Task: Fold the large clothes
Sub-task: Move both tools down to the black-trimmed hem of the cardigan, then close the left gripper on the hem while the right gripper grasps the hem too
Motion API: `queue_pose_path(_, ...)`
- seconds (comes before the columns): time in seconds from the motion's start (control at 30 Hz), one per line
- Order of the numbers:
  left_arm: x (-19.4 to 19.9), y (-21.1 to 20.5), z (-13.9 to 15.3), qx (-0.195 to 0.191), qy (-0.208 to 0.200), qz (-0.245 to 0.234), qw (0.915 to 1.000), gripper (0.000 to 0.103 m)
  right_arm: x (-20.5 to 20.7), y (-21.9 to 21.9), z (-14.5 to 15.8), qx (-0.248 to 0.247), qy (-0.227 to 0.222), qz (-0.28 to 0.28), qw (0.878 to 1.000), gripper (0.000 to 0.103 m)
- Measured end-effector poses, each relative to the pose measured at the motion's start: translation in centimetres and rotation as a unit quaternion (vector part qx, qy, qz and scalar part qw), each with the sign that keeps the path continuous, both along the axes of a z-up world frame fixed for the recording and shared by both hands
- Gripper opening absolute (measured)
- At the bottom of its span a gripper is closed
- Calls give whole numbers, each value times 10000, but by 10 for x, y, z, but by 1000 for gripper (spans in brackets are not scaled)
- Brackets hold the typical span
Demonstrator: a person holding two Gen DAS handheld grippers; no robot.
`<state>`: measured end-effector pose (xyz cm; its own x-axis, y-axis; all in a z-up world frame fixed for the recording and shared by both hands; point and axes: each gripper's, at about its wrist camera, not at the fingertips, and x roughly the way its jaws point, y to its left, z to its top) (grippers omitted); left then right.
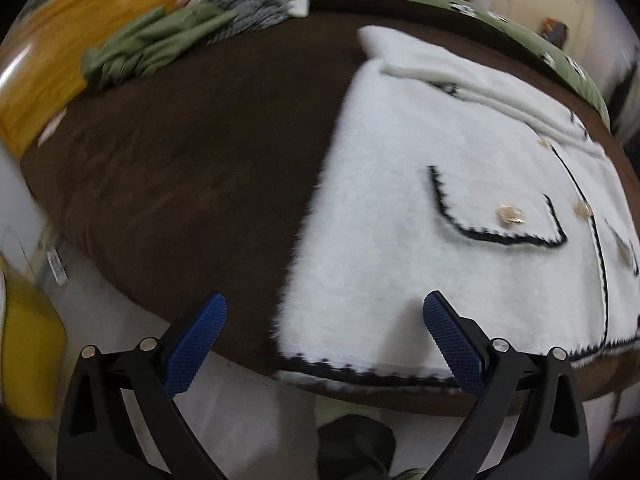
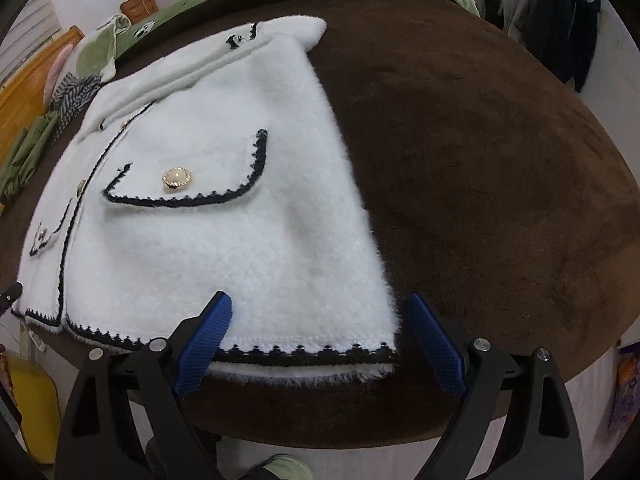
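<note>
Lying collar-far on the brown bed [image 2: 480, 160], the white jacket [image 2: 224, 216] presents its near hem to both grippers' open, empty fingers [image 2: 208, 336]; right gripper [image 2: 320, 340] straddles its corner.

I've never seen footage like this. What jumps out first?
A fluffy white jacket with black trim and gold buttons lies flat on a dark brown blanket, its hem at the near edge. In front, each view shows an open tool with blue fingers: the left tool by one hem corner, the right tool straddling the other.
</note>
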<state>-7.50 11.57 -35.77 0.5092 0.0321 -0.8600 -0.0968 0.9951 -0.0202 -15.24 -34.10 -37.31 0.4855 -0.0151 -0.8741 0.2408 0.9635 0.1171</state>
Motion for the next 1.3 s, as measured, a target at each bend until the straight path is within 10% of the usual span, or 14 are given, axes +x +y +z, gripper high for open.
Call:
queue_pose_path(0.57, 22, 15, -21, -688, 425, -449, 9957, 97, 21, -12, -5, 343, 337, 633, 9968, 98)
queue_pose_path(1.0, 12, 9, -1, -966, 605, -727, 9908, 64, 26, 5, 8, 625, 489, 630, 9949, 22)
queue_pose_path(1.3, 21, 11, -10, -1075, 770, -763, 9883, 61, 34, 15, 7, 455, 694, 678, 9942, 25)
